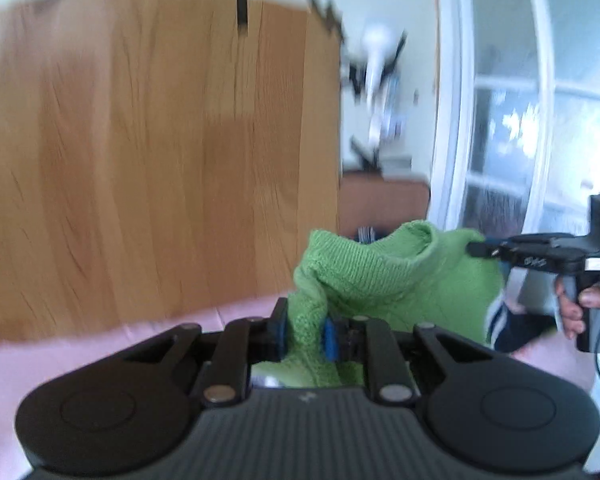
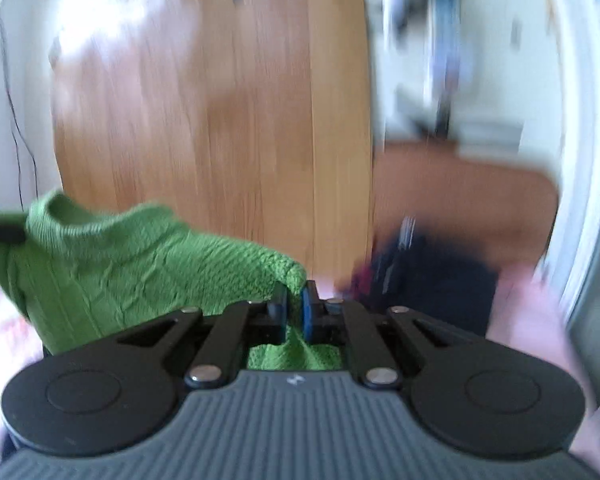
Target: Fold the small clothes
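The left tool [image 1: 305, 332] pinches one end of the green knit sweater [image 1: 380, 276], lifted over the pink bed [image 1: 100, 344]. At three o'clock, the right tool [image 2: 295, 312] pinches the other end.

green knit top [image 1: 384, 276], pink sheet [image 1: 100, 352], wood door [image 1: 160, 140]

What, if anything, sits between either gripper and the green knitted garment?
Nothing visible: the left gripper and the right gripper are each shut directly on the green knitted garment, which hangs between them.
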